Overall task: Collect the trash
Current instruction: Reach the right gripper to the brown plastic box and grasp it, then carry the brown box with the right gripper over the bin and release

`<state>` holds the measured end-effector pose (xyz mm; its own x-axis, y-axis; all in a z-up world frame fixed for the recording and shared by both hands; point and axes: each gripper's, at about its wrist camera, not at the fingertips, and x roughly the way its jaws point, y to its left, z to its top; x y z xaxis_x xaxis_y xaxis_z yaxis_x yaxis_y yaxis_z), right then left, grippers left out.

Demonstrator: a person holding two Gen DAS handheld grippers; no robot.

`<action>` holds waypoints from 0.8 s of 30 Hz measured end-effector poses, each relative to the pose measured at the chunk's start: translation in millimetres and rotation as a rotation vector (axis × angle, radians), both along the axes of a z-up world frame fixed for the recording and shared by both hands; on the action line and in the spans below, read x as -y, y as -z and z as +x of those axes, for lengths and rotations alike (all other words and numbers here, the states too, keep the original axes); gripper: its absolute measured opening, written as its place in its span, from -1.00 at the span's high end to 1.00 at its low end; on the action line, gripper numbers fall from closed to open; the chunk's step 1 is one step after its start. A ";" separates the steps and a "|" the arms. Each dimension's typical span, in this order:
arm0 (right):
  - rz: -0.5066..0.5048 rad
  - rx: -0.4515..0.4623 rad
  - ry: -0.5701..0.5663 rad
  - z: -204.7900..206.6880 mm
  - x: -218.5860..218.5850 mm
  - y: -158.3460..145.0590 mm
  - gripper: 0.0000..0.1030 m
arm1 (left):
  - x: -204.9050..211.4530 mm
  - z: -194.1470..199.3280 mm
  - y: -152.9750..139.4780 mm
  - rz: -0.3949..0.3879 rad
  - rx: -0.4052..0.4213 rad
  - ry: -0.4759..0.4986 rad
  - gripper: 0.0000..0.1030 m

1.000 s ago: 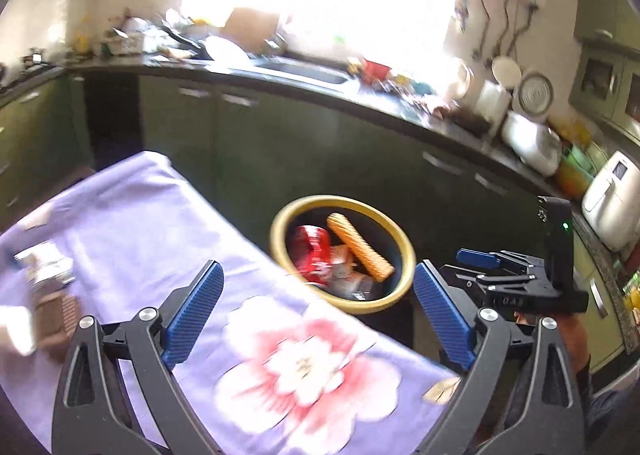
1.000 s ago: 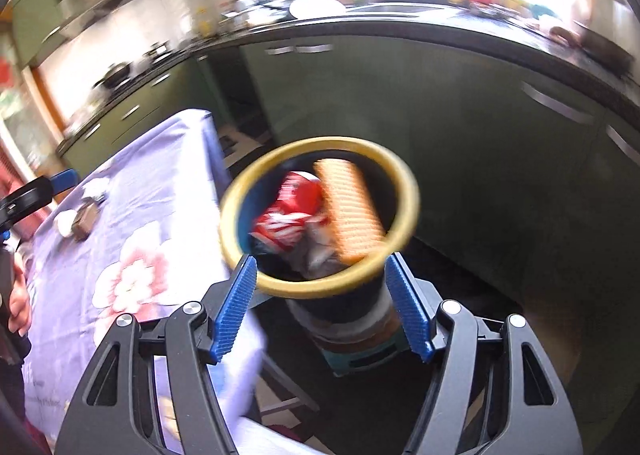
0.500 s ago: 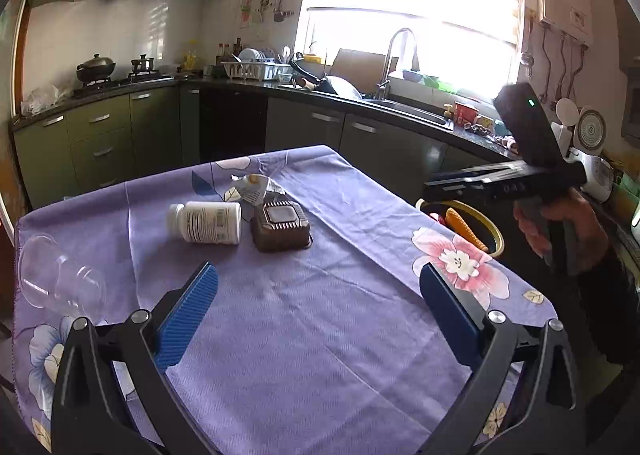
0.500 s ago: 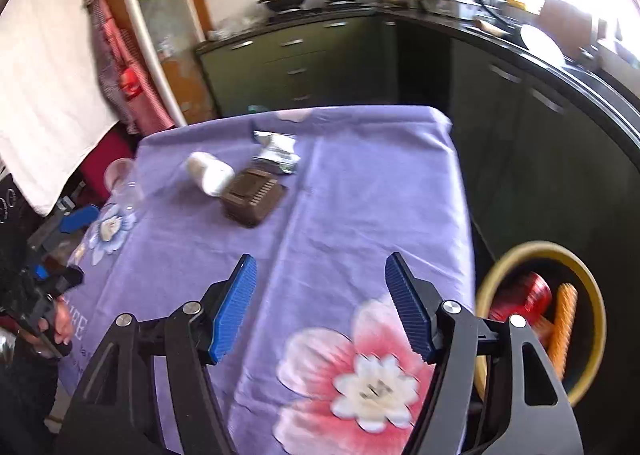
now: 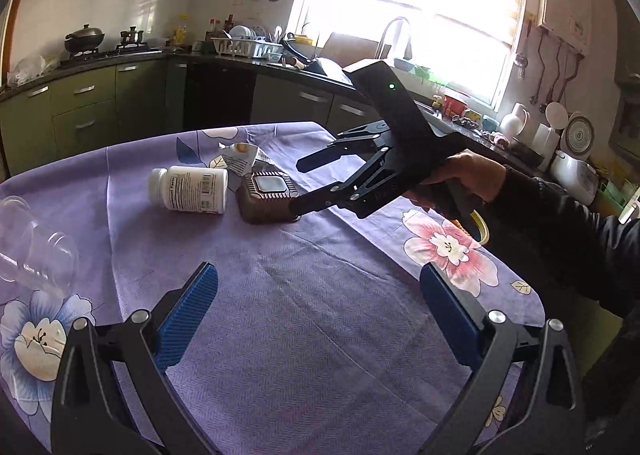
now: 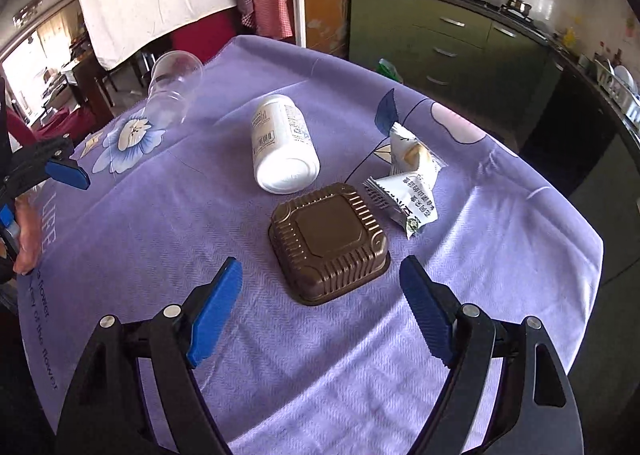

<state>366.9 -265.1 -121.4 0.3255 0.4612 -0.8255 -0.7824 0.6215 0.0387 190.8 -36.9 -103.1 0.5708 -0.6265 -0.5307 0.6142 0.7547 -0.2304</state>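
While the yellow-rimmed trash bin [image 5: 482,229] shows only as a sliver past the far edge of the purple flowered tablecloth [image 5: 312,315], we can count four pieces of trash on the table. A brown ribbed plastic tray [image 6: 329,242] lies upside down near the middle, a white pill bottle [image 6: 282,143] rests on its side just beside it, a torn white snack wrapper [image 6: 408,183] touches the tray's other corner, and a clear plastic cup [image 6: 172,85] lies tipped over, well apart near the table's edge. Our right gripper [image 6: 320,311] hovers just short of the tray, its jaws opening with nothing between them. Our left gripper [image 5: 316,311] stands wide and empty over bare cloth. We judge the collecting far from finished: none of these four is picked up yet, and the tray looks like the next one.
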 end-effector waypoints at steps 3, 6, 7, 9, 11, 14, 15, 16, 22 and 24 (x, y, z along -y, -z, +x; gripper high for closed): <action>-0.034 -0.003 -0.037 9.2 -8.6 10.4 -0.57 | 2.2 4.3 6.1 0.002 -0.039 0.012 -0.87; -0.041 -0.012 -0.060 19.5 -17.1 18.2 -0.57 | 5.5 6.1 10.8 0.015 -0.054 0.021 -0.87; -0.040 -0.018 -0.066 22.9 -18.5 20.7 -0.57 | 6.5 5.9 11.6 0.018 -0.055 0.024 -0.87; -0.030 -0.023 -0.069 29.7 -21.8 23.9 -0.57 | 7.7 5.2 12.1 0.019 -0.057 0.031 -0.87; -0.006 -0.037 -0.073 35.1 -24.8 23.9 -0.57 | 8.8 4.3 12.3 0.022 -0.056 0.035 -0.87; -0.003 -0.041 -0.080 38.9 -30.4 22.7 -0.54 | 9.7 3.2 12.0 0.026 -0.054 0.037 -0.87; -0.008 -0.047 -0.084 39.8 -31.9 23.7 -0.44 | 9.9 3.0 12.2 0.026 -0.054 0.040 -0.87; -0.011 -0.047 -0.084 39.8 -33.2 24.7 -0.40 | 10.5 2.3 12.4 0.027 -0.054 0.043 -0.87; 0.007 -0.053 -0.030 31.8 -26.7 21.5 -0.28 | 15.1 -0.7 12.3 0.049 -0.048 0.050 -0.87; 0.009 -0.058 -0.011 24.1 -22.7 19.2 -0.22 | 15.8 -0.1 12.8 0.055 -0.049 0.048 -0.87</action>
<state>391.0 -242.4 -140.7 0.2721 0.4722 -0.8384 -0.7855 0.6123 0.0899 190.6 -52.7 -115.9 0.5130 -0.6215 -0.5921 0.6390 0.7371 -0.2200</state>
